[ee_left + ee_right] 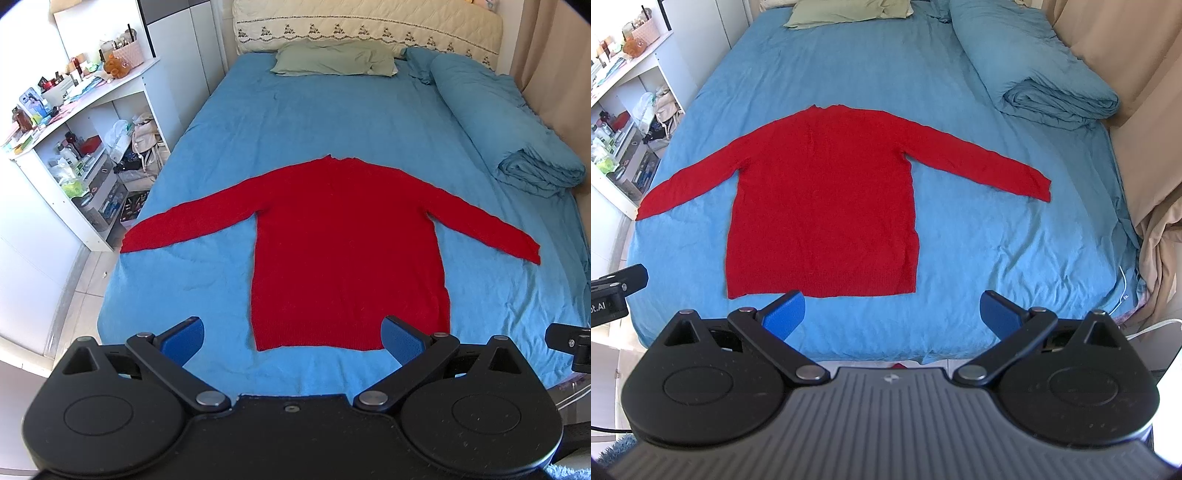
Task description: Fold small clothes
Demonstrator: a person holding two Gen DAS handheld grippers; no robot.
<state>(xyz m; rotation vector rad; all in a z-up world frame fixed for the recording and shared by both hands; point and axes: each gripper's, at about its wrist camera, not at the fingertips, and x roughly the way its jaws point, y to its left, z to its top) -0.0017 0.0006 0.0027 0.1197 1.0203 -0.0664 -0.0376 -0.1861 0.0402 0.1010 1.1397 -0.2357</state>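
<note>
You've got one red sweater (347,254) spread on the bed (295,110), with two sleeves out, one left and one right. One green pillow (334,61) sits at the far end, and one rolled blue duvet (498,122) lies far right. One white shelf unit (85,147) stands left. Two grippers are in play: left gripper (291,332) and right gripper (892,314), each with two blue pads.

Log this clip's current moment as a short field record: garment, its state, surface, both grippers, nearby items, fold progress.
garment: red long-sleeved knit sweater
state: spread flat, both sleeves stretched outward, hem nearest the cameras, collar toward the pillow
surface: bed with blue sheet
left gripper: open, above the bed's near edge, holding nothing
right gripper: open, short of the hem, holding nothing
nearby: green pillow, rolled blue duvet, cluttered white shelf unit beside the bed
fold progress: no fold visible
</note>
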